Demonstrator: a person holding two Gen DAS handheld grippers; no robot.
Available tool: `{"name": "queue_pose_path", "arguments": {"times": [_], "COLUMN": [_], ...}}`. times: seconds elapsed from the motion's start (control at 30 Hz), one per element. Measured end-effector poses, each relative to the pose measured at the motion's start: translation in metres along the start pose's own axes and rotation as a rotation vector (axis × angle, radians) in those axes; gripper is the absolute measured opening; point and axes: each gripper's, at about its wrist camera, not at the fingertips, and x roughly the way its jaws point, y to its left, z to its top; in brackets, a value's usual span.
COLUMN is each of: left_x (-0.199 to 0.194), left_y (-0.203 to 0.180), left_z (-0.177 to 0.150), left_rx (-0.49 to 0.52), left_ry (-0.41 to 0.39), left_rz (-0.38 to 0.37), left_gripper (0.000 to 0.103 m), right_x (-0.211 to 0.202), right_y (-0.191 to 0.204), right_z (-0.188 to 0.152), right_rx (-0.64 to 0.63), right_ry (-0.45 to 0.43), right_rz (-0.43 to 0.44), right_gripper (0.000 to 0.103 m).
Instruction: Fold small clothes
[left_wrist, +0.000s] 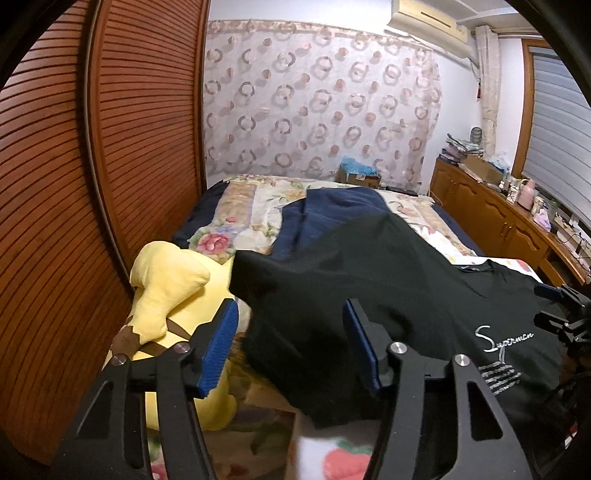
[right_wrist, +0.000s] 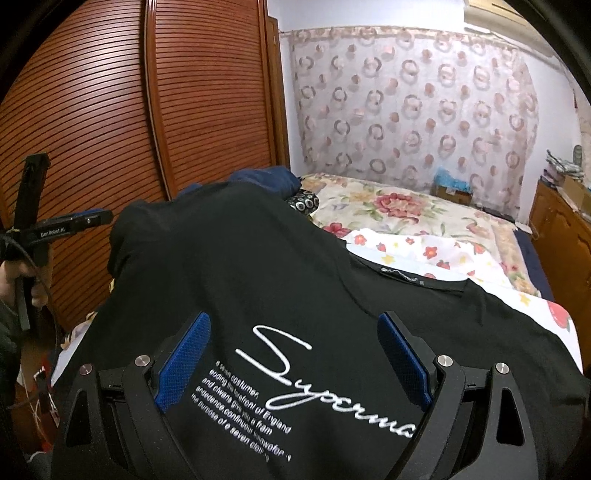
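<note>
Black T-shirt (right_wrist: 258, 266), white script print; yellow plush toy (left_wrist: 173, 291); floral bedspread (right_wrist: 399, 210).

Your bed (right_wrist: 436, 206) wears a floral cover, running toward 12 o'clock. The black T-shirt (right_wrist: 258, 280) lies spread across its near end, over a white strawberry-print sheet (right_wrist: 424, 251) showing at 2 o'clock. A navy garment (left_wrist: 325, 218) lies beyond it, and a yellow plush toy (left_wrist: 173, 291) sits at 9 o'clock.
</note>
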Motion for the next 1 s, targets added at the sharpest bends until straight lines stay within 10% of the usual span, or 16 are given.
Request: {"name": "queue_pose_path", "arguments": {"times": [0.43,0.6,1.0], "left_x": [0.020,0.022,-0.020], "left_y": [0.017,0.018,-0.011], "left_z": [-0.013,-0.013,-0.008], "left_rx": [-0.008,-0.034,0.036], "left_ry": [0.064,0.076,0.038], "left_rz": [-0.118,-0.183,-0.059], "left_gripper": [0.055,0.031,0.005], "right_x": [0.039,0.041,0.029], "right_y": [-0.010,-0.012,-0.010], "right_z": [0.017,0.013,0.007], "right_rx": [0.008,0.025,0.039], "right_ry": [0.046,0.044,0.008], "right_rz": [0.030,0.033,0.041], "right_gripper": [0.092,0.092,0.092]}}
